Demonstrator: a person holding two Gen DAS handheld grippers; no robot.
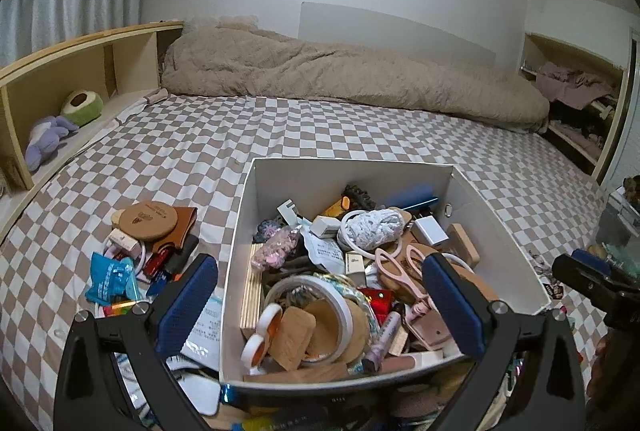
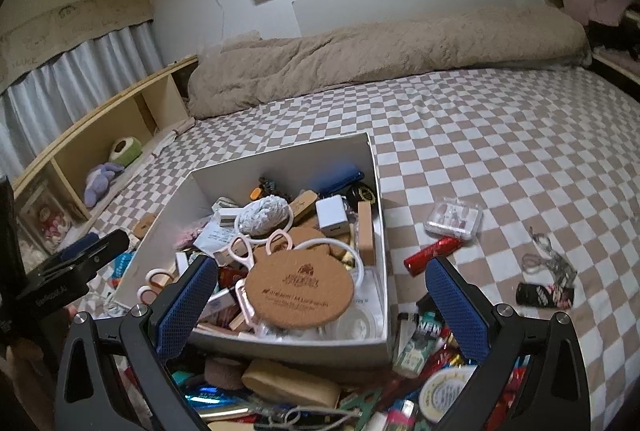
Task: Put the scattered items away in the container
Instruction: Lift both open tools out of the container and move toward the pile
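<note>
Box [image 2: 376, 167]: white card, rectangular, crammed (round cork coaster [image 2: 299, 287] laid on top).
Left gripper [image 1: 320, 295]: spread, empty.
Right gripper [image 2: 320, 295]: spread, empty.

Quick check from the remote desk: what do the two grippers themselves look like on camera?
Both look alike. The left gripper and right gripper each have a black angular frame with triangular cut-outs and silver round bolts. The fingers carry blue dotted-texture pads. Seen from the right wrist view, the left one's black body bears small white lettering, too blurred to read. No cables or sleeves show.
</note>
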